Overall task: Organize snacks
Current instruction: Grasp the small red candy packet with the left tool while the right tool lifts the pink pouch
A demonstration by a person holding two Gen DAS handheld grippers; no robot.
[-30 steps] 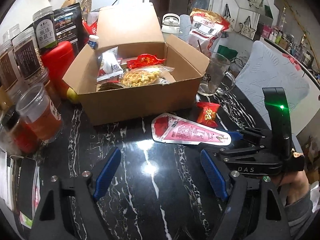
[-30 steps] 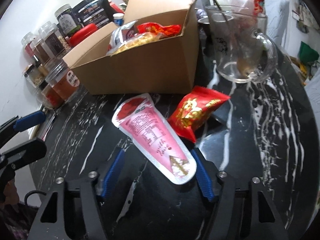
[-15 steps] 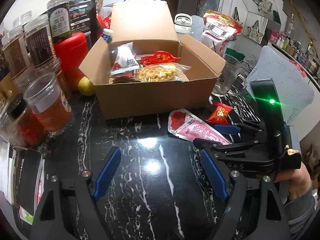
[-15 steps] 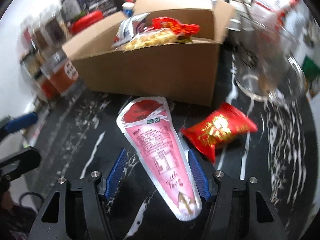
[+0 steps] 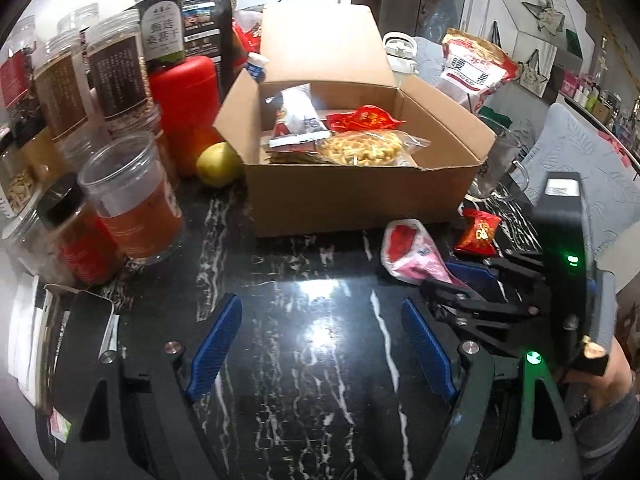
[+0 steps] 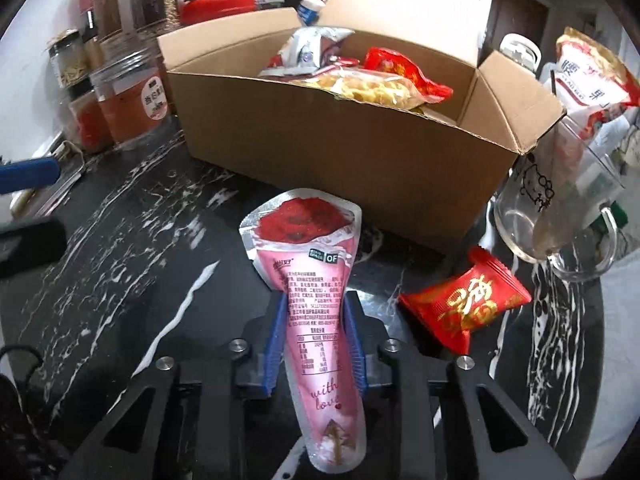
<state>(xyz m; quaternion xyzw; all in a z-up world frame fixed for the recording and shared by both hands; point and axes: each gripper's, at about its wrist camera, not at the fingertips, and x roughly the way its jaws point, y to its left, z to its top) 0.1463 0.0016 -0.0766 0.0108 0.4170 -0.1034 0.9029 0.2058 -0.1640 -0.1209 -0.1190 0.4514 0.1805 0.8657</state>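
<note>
A pink cone-shaped snack pouch [image 6: 310,280] with a red rose print lies on the black marble table, and my right gripper [image 6: 314,344] is shut on its narrow middle. From the left wrist view the same pouch [image 5: 412,254] sticks out of the right gripper [image 5: 460,284]. A small red snack packet [image 6: 466,306] lies just right of it. Behind stands an open cardboard box [image 6: 328,132] holding several snacks. My left gripper [image 5: 320,344] hangs open over bare table in front of the box [image 5: 352,196], with nothing between its fingers.
Several jars [image 5: 132,200] and a red canister [image 5: 186,104] crowd the left side, with a yellow fruit [image 5: 218,164] beside the box. A glass mug [image 6: 556,216] and a large snack bag [image 6: 592,76] stand right of the box. A phone-like slab [image 5: 80,344] lies at the near left.
The right gripper's fingers have closed from either side onto the pink pouch. Both views have shifted, with the box now seen from further left.
</note>
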